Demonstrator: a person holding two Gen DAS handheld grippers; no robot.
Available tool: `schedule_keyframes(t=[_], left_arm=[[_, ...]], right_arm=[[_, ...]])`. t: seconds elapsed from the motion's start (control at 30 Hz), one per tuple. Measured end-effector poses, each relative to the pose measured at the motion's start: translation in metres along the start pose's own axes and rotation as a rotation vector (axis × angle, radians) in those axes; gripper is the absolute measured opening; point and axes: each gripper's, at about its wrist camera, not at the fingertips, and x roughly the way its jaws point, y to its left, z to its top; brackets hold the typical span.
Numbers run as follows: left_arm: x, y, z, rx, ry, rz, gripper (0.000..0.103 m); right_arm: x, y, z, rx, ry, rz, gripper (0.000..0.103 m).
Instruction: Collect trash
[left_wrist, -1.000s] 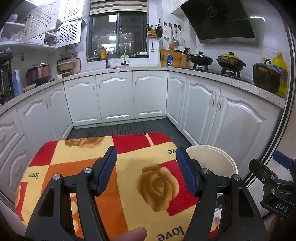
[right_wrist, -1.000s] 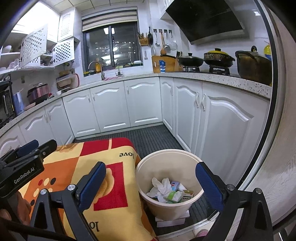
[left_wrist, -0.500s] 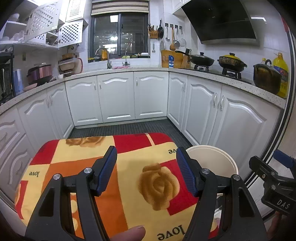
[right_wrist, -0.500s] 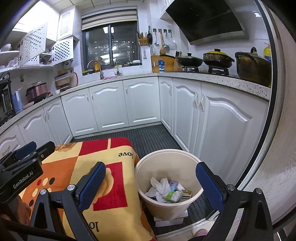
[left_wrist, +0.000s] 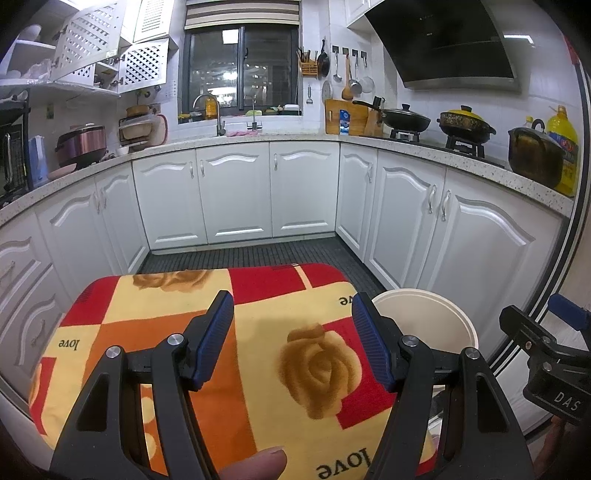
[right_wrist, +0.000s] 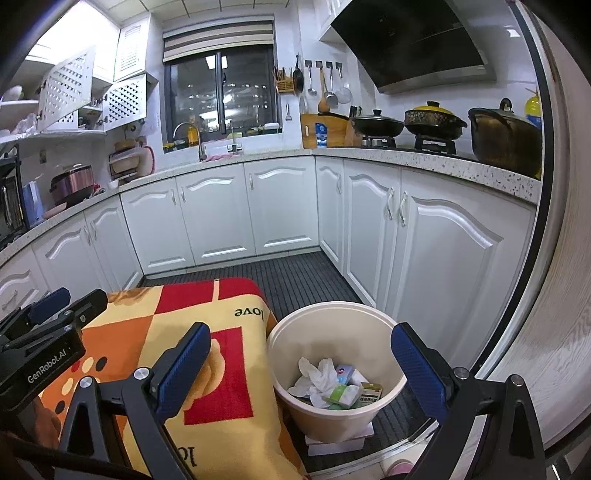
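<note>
A cream trash bin (right_wrist: 380, 408) stands on the dark floor right of a table draped in a red, orange and yellow rose cloth (right_wrist: 225, 391). In the bin lie crumpled white tissue (right_wrist: 317, 376) and small cartons (right_wrist: 371, 391). My right gripper (right_wrist: 301, 369) is open and empty, held above the bin and the cloth's right edge. My left gripper (left_wrist: 293, 341) is open and empty above the cloth (left_wrist: 314, 369); no trash shows on the cloth. The bin's rim (left_wrist: 454, 314) shows at the right of the left wrist view.
White kitchen cabinets (left_wrist: 236, 195) curve around the dark ribbed floor mat (left_wrist: 258, 251). Pots (left_wrist: 465, 122) stand on the stove at right. The other gripper's body (left_wrist: 546, 358) is at the right edge. A white box (right_wrist: 332, 445) sits under the bin.
Both views have shifted only slightly; the grippers stay open and empty over the cloth and bin.
</note>
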Motion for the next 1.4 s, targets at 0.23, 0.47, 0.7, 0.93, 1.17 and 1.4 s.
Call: schedule_keyframes(t=[0.23,0.47,0.7,0.93,1.17,1.4], left_arm=[[0.0016,-0.0005,-0.0023,-0.001,0.004,0.003,0.065],[0.0054,-0.0002,-0.0069,0.001,0.014,0.010,0.065],[0.0056,-0.0007,-0.0072,0.002,0.018,0.010,0.065],[0.0050,-0.0030,-0.0080,0.009,0.018,0.009,0.065],[0.0037,-0.0035,-0.0055,0.008,0.008,0.016,0.065],[0.0029,-0.0018,-0.0037,0.006,0.003,0.021,0.065]], right_arm=[[0.0012,-0.0004,0.0009,0.003,-0.003,-0.001,0.097],[0.0022,-0.0009,0.0010,0.006,0.005,-0.002,0.097],[0.0038,-0.0026,0.0015,0.008,0.012,0.001,0.097],[0.0060,-0.0025,0.0000,0.002,0.021,0.003,0.097],[0.0058,-0.0027,0.0012,0.003,0.021,0.009,0.097],[0.0062,-0.0022,0.0020,0.000,0.018,0.014,0.097]])
